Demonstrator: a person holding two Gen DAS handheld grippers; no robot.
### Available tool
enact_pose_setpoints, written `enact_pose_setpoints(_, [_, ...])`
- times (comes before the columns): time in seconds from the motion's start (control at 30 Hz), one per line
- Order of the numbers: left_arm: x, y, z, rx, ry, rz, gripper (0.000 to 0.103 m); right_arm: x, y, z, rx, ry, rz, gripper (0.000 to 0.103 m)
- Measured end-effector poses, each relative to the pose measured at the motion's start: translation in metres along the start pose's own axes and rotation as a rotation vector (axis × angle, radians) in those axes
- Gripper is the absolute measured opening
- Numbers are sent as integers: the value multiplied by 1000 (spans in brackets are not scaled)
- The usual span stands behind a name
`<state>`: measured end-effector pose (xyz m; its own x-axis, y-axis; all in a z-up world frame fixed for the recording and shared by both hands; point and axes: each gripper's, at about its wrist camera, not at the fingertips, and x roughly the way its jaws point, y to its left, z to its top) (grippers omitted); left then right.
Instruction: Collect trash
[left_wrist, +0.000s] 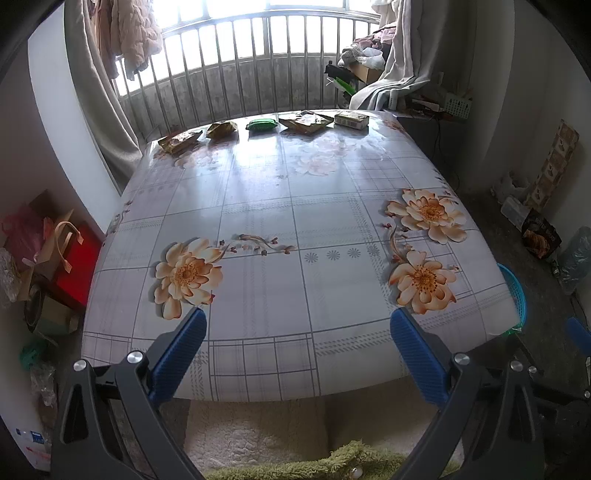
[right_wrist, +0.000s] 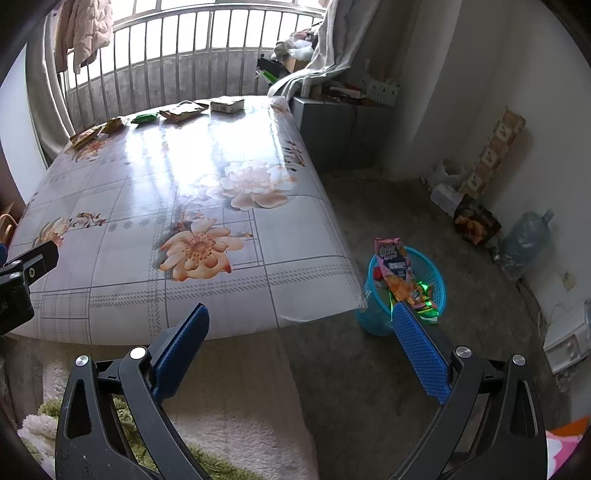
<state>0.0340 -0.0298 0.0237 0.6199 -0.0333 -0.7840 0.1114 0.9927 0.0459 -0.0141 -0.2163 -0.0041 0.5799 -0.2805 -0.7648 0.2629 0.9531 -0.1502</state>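
The job looked partly done: the blue basket (right_wrist: 406, 291) on the floor, just beside the counter's (left_wrist: 295, 229) near right corner, already held a pink snack bag (right_wrist: 397, 269) and some crumpled green wrappers (right_wrist: 424, 302), while five pieces of trash remained in a row along the counter's far edge by the railing. Taken from the left of that row, there was a flat brown packet (left_wrist: 180, 141), then a crumpled tan wrapper (left_wrist: 221, 129), a green packet (left_wrist: 262, 124) about mid-edge, a flattened brown wrapper (left_wrist: 306, 122), and a small carton (left_wrist: 351, 120) nearest the far right corner. The rest of the counter's flowered cloth carried nothing that I could make out. The left tool (left_wrist: 298, 347) hung over the counter's near edge with its blue fingers (left_wrist: 181, 354) wide apart and nothing between them, so the whole row lay well beyond it, across the full depth of the counter. The right tool (right_wrist: 301, 345) sat off the counter's near right corner, fingers likewise spread and empty, with the basket near its right finger and the row again at the counter's far side. By my reading, five pickups and five trips back to the basket were left, and either tool would have to cross the counter before any grasp.
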Motion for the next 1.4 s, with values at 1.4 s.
enact_pose_setpoints(1.4, [3,-1,-4,-1,11,-8,98,-2,2,1,12,0,6,95])
